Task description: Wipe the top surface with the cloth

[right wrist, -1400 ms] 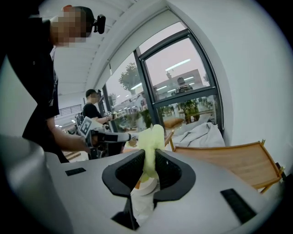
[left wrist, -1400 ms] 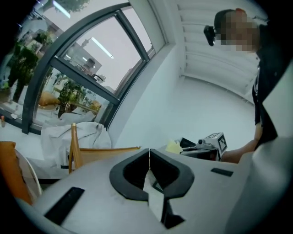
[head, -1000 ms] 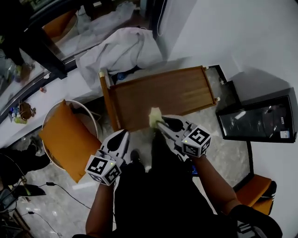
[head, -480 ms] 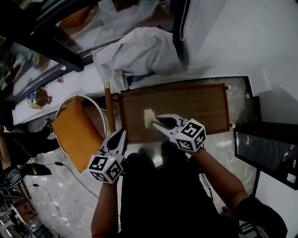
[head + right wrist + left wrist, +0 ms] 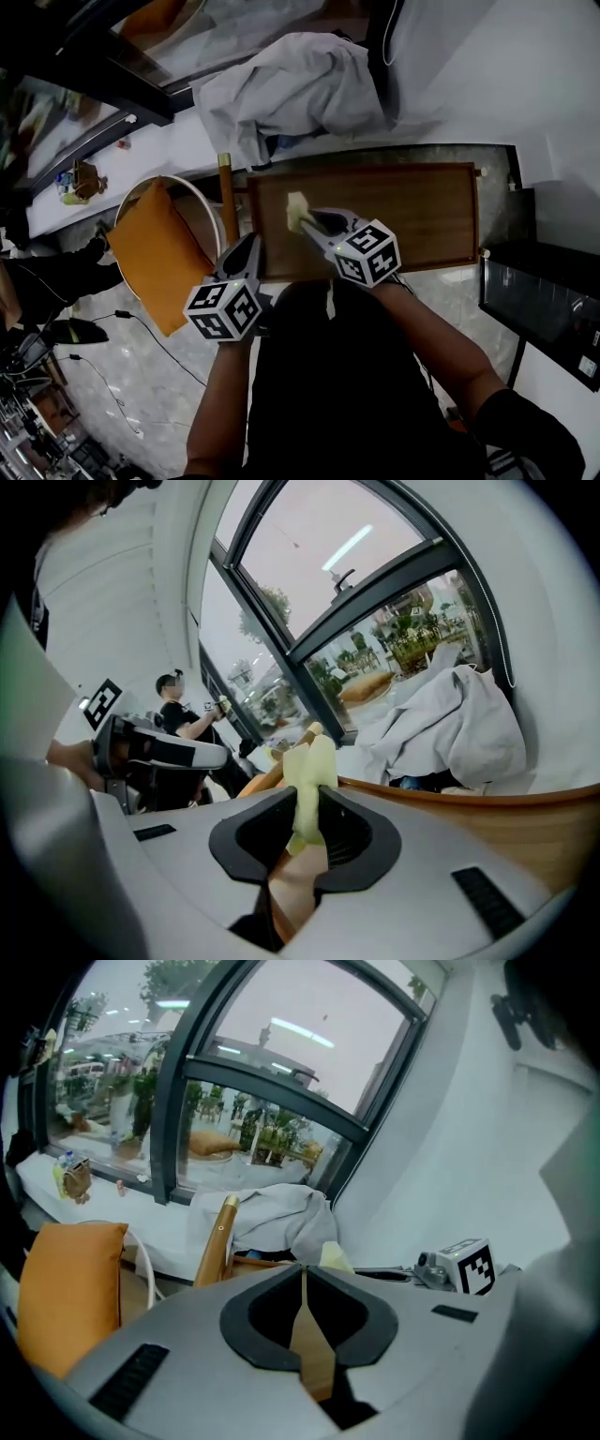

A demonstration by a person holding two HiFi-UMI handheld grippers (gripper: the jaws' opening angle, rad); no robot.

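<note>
The brown wooden table top (image 5: 412,211) lies lengthwise ahead in the head view. My right gripper (image 5: 307,221) is over its left part, shut on a pale yellow cloth (image 5: 297,208) that sticks out past the fingertips. In the right gripper view the cloth (image 5: 309,775) is pinched upright between the jaws, above the wood (image 5: 534,832). My left gripper (image 5: 251,246) hovers at the table's near left corner, jaws closed together and holding nothing. In the left gripper view its tips (image 5: 303,1271) meet, with the cloth (image 5: 336,1258) just behind them.
An orange-cushioned round chair (image 5: 155,248) stands left of the table, with a wooden post (image 5: 227,202) between them. A heap of grey-white sheet (image 5: 291,84) lies behind the table. A black glass-fronted cabinet (image 5: 544,300) is to the right. A person (image 5: 183,714) stands far off.
My right gripper has carried the cloth leftwards along the table top, from near the middle toward the left end. The left gripper has stayed shut by the near edge.
</note>
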